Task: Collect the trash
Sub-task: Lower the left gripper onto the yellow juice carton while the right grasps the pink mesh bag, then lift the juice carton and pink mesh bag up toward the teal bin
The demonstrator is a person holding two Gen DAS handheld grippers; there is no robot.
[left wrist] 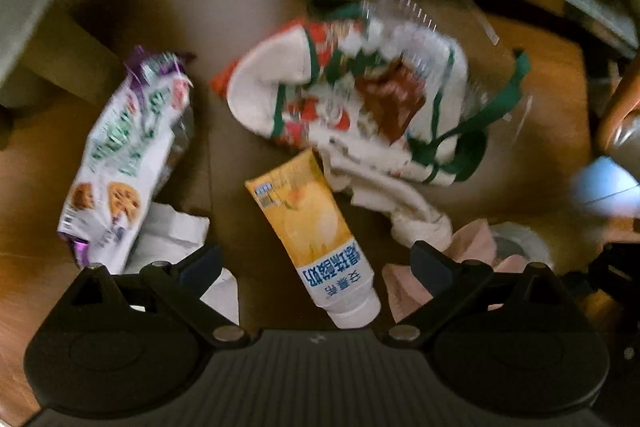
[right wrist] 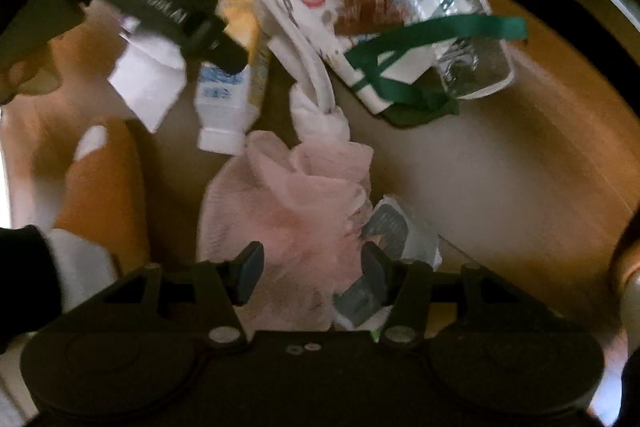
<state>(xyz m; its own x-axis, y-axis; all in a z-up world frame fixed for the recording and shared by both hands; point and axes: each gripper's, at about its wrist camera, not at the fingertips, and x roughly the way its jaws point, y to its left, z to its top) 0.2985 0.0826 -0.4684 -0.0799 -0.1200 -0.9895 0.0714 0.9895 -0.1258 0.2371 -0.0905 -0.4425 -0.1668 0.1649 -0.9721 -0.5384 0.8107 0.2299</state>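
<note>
wooden floor, flattened cardboard, scattered litter

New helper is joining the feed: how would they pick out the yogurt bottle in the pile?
Start at the big white bag with green straps. Just below it lies the yogurt bottle, between a cookie packet and pink cloth. It alone is yellow, with a white cap end.
</note>
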